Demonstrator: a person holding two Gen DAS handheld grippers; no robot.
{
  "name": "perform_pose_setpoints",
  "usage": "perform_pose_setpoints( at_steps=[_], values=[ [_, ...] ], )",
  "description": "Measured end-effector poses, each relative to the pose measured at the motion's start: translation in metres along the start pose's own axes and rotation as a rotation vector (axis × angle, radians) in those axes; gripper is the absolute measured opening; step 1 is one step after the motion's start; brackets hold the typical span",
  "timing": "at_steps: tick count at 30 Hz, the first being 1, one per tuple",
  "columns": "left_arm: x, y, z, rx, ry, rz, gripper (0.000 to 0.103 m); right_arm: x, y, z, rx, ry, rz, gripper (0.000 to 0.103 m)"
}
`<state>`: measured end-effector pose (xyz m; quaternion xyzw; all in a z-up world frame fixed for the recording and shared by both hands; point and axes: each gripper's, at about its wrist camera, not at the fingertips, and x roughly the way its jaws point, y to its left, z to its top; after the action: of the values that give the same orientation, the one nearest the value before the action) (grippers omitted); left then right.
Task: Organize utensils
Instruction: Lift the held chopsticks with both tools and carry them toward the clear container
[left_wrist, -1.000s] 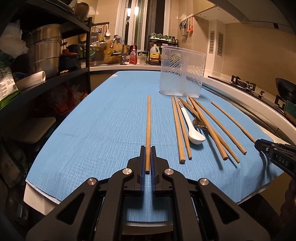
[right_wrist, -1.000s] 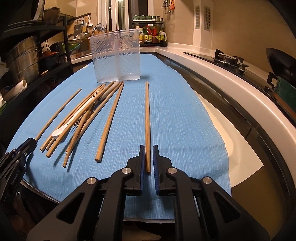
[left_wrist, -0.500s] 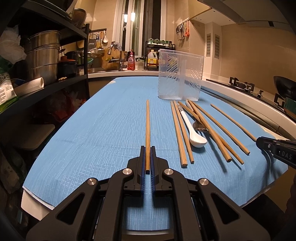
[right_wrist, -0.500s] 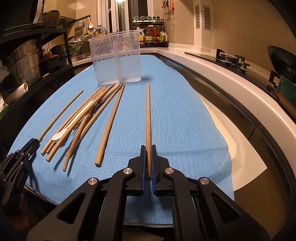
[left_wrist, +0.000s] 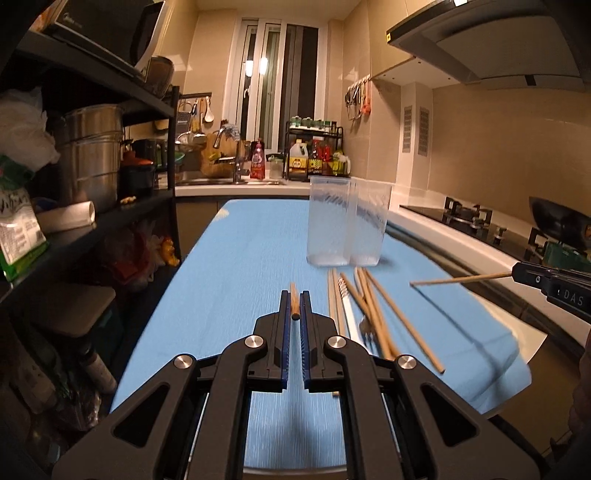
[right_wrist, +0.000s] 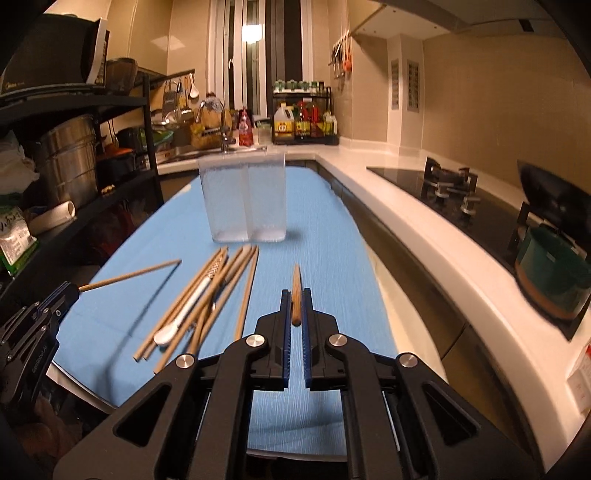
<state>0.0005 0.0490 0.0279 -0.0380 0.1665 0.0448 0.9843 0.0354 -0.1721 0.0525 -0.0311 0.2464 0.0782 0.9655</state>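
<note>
While both tongs (left_wrist: 294, 308) (right_wrist: 295, 308) grip chopsticks (left_wrist: 294, 304) (right_wrist: 296, 295) — loose pile (right_wrist: 207, 295), clear holder (right_wrist: 245, 199) ahead.

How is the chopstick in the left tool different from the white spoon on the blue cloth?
The chopstick is brown wood; the spoon is white. The chopstick is pinched in the left tool, up above the blue cloth, while the spoon lies flat on it among other chopsticks. The chopstick is a plain straight stick; the spoon ends in a rounded bowl. Both are long, slim utensils.
</note>
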Motion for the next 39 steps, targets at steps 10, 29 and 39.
perform_pose_setpoints(
  at_steps=[10,29,39],
  values=[
    [0.004,0.009,0.071,0.014,-0.034,-0.023,0.005,-0.012,-0.003,0.054,-0.020,-0.063,0.042,0.005],
    [0.058,0.009,0.167,-0.047,0.199,-0.114,0.005,0.024,0.012,0.137,-0.059,-0.036,0.153,0.005],
    [0.091,0.000,0.213,-0.041,0.247,-0.151,0.005,0.038,0.015,0.198,-0.081,-0.064,0.177,0.005]
  ],
)
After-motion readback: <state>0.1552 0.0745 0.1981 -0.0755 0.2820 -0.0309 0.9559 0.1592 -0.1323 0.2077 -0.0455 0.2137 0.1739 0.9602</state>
